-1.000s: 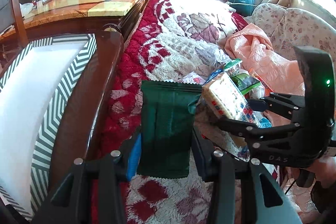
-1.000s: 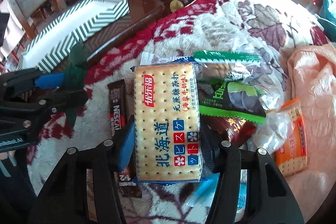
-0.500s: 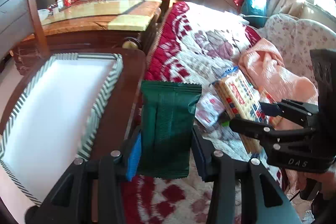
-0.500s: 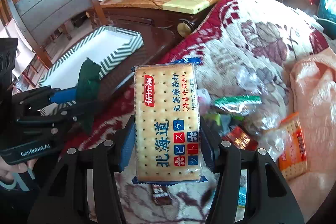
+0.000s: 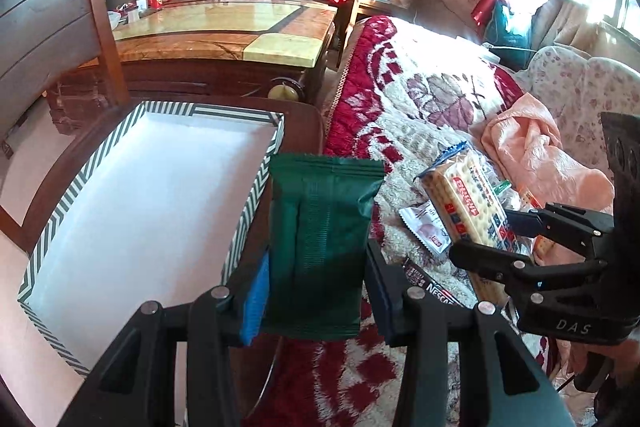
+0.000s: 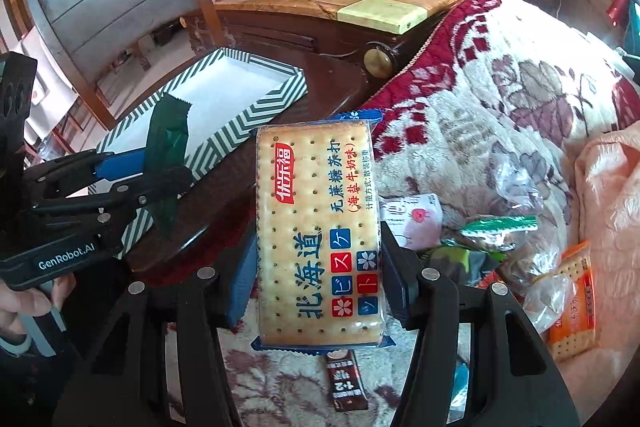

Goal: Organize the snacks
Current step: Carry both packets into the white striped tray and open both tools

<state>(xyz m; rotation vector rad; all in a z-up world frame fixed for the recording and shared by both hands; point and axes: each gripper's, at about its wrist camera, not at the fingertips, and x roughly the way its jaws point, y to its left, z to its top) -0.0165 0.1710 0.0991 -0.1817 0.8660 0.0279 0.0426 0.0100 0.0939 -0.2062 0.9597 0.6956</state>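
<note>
My left gripper [image 5: 316,291] is shut on a dark green snack packet [image 5: 320,243], held upright beside the right rim of a white tray with a green zigzag border [image 5: 256,187]. My right gripper [image 6: 318,291] is shut on a cracker pack with Chinese print [image 6: 318,231], held above the blanket. In the right wrist view the left gripper [image 6: 160,183] with the green packet [image 6: 168,147] hangs over the tray [image 6: 256,111]. In the left wrist view the right gripper [image 5: 492,239] holds the cracker pack [image 5: 460,203].
Loose snacks lie on the red and cream blanket [image 6: 500,99]: a brown Nescafe stick [image 6: 346,379], an orange cracker pack [image 6: 572,303], a green-edged clear packet [image 6: 500,227], a white packet [image 6: 412,215]. The tray rests on a dark wooden chair [image 6: 332,83]. A marble-topped cabinet [image 5: 224,35] stands behind.
Both grippers rose and swung left toward the tray with their packets. The tray is now fuller in view and the snack pile lies lower right.
</note>
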